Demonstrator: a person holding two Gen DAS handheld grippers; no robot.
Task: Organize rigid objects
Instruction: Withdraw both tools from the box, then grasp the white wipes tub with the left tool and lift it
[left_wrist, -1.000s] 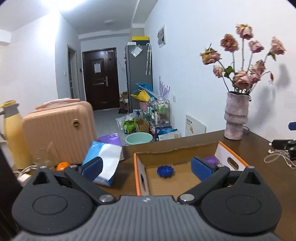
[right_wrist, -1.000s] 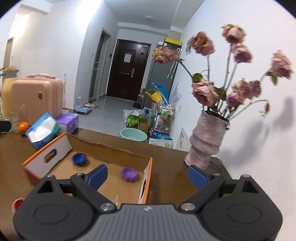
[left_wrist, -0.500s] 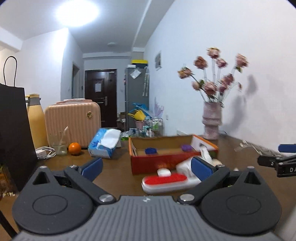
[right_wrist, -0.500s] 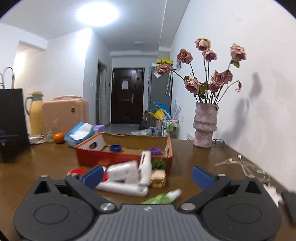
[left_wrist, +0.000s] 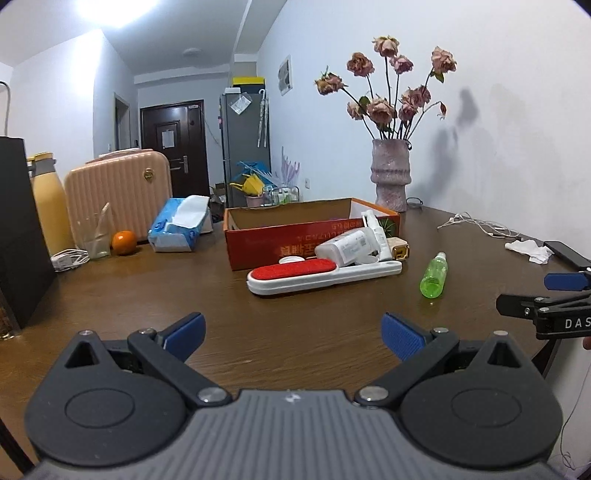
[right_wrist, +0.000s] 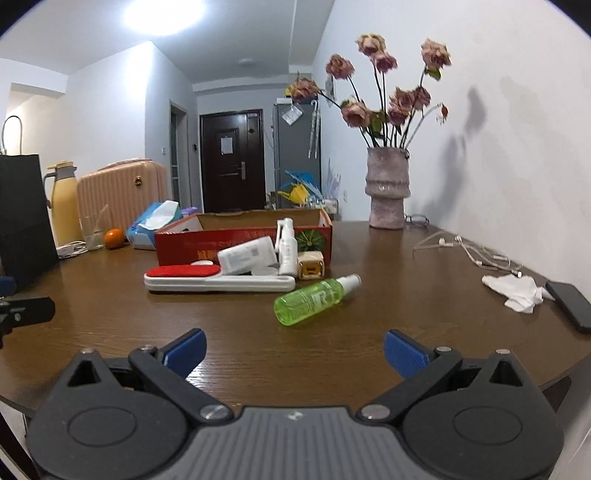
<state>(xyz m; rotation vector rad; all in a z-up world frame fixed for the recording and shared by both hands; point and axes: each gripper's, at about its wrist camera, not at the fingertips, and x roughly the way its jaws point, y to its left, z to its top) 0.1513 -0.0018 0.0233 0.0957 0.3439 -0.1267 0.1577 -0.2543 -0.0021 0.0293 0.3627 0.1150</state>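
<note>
You are holding both the left claw (left_wrist: 293, 334) and right claw (right_wrist: 294, 350) wide apart and empty above the worktop (right_wrist: 369, 332). The green spray bottle (right_wrist: 316, 300), lint brush (right_wrist: 218, 278) and white bottles (right_wrist: 247, 255) are lying outside the red box (right_wrist: 243, 236), so nearly all sorting is waiting.

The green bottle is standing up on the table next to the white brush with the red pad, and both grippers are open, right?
Not quite. The green bottle is lying on its side, not standing up; the right wrist view shows it best. The rest holds: it is on the table next to the white brush with the red pad, and the left gripper and right gripper are both open.
</note>
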